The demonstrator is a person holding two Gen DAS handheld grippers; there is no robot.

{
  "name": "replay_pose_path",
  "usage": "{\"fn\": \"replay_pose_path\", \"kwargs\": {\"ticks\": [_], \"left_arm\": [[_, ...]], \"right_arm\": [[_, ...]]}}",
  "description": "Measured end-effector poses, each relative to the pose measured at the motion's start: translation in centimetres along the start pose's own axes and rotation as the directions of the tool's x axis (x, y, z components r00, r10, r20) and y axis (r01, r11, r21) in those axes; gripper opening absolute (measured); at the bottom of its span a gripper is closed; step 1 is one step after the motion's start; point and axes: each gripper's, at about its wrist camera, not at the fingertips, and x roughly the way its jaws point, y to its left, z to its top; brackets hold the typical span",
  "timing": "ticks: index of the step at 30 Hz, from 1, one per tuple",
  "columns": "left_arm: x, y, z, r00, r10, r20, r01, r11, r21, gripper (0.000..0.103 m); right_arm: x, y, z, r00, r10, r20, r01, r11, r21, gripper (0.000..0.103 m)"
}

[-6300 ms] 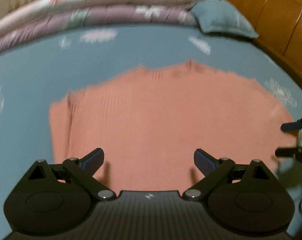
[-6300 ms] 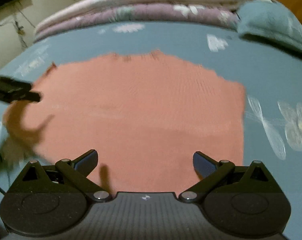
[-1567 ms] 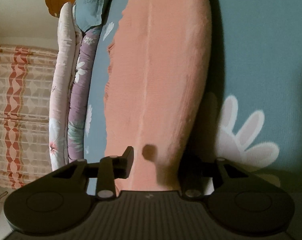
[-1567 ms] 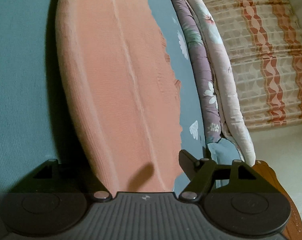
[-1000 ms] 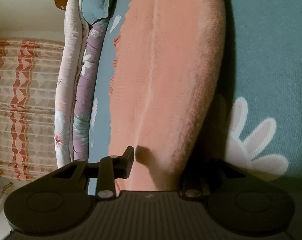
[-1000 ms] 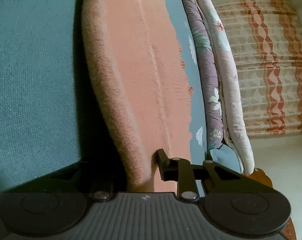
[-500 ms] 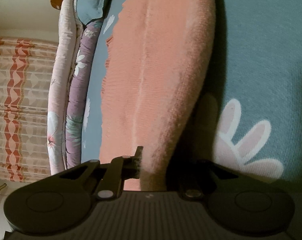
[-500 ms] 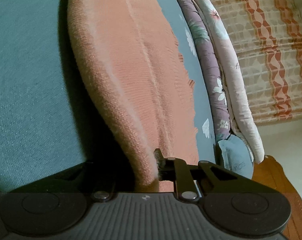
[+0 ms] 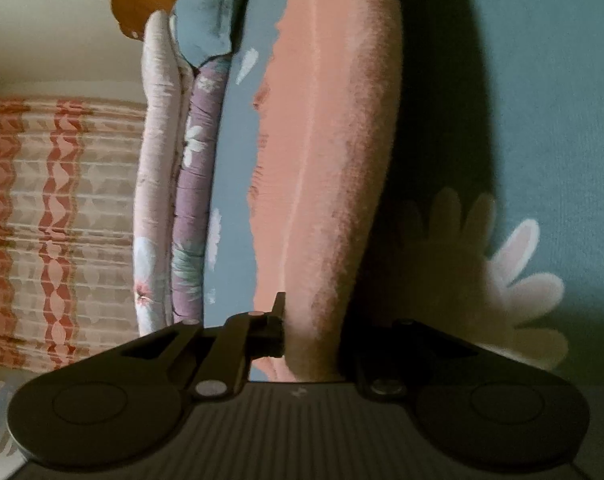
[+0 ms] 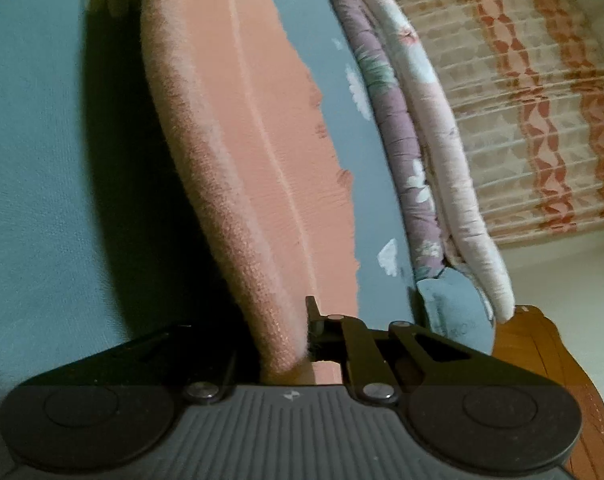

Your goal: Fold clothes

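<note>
Here both tongs had pinched the near edge of the sweater to start a fold.
The teal flower-printed bed sheet [image 9: 541, 80] carried the fuzzy, ribbed salmon sweater [image 9: 333, 140], lying flat along it; left tongs [image 9: 309, 336] and right tongs [image 10: 286, 340] were each clamped on its thick soft hem, one at each end. Next, I judged, both ends needed carrying over evenly toward the far quilts [image 10: 401, 120].
</note>
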Motion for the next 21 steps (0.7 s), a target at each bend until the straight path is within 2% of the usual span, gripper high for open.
{"fn": "replay_pose_path", "kwargs": {"ticks": [4,10,16,21], "left_arm": [[-3.0,-1.1,-1.3,1.0,-0.003,0.024,0.003,0.999,0.035,0.007],[-9.2,-5.0,-3.4,0.997,-0.017,0.077,0.009,0.995,0.104,0.008],[-15.1,-7.4,-4.8,0.994,0.0,0.109,-0.011,0.995,0.099,0.008],[-18.7,-9.8,-5.3,0.993,0.01,0.121,-0.022,0.995,0.096,0.008]], "right_arm": [[-3.3,1.4,-0.3,1.0,0.016,0.008,-0.016,1.0,-0.022,0.013],[-9.0,4.9,-1.4,0.999,0.042,0.009,-0.041,0.996,-0.082,0.013],[-14.9,7.7,-2.3,0.999,0.043,0.013,-0.042,0.996,-0.077,0.013],[-17.5,10.6,-3.2,0.999,0.038,0.009,-0.037,0.997,-0.07,0.013]]}}
